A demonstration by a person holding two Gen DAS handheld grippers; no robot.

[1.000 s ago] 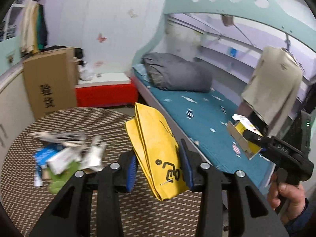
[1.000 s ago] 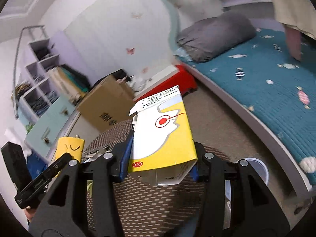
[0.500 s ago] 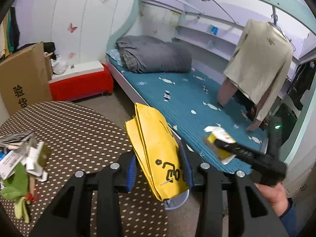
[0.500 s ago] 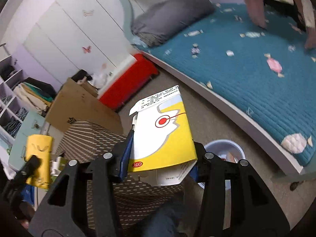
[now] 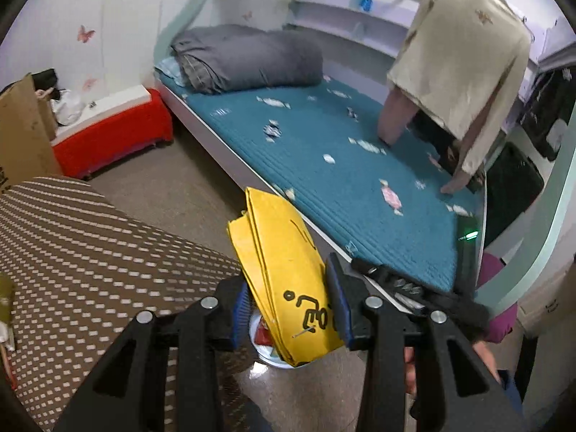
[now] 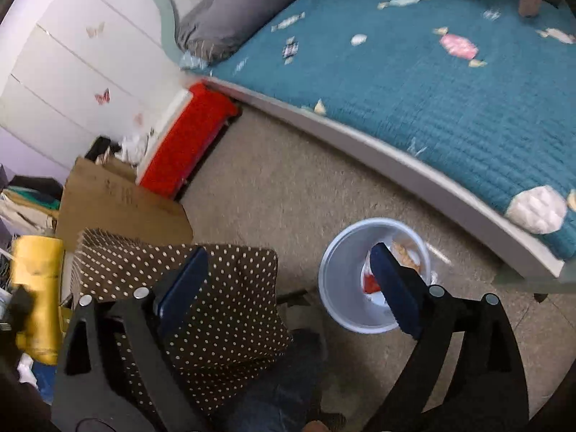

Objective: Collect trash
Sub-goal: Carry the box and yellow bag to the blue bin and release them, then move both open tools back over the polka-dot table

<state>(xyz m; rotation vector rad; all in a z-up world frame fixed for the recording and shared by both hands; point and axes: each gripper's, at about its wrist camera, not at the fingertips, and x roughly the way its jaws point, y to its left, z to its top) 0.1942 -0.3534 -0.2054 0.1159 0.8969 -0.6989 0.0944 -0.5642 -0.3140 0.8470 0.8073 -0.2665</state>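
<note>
While pinched flat in the left tongs (image 5: 289,307) above the bin (image 6: 333,270), yellow packet (image 5: 284,270) handles light, limp, slippery: hold mid-body. Right tongs (image 6: 288,280) just spread, empty.

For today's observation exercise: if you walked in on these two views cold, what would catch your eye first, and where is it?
First, the bright yellow packet, clamped upright in the left tongs just past the dotted table's edge. Then the right tongs, spread wide and empty; their jaws have just been opening, above the pale bin on the floor beside the teal bed.
</note>
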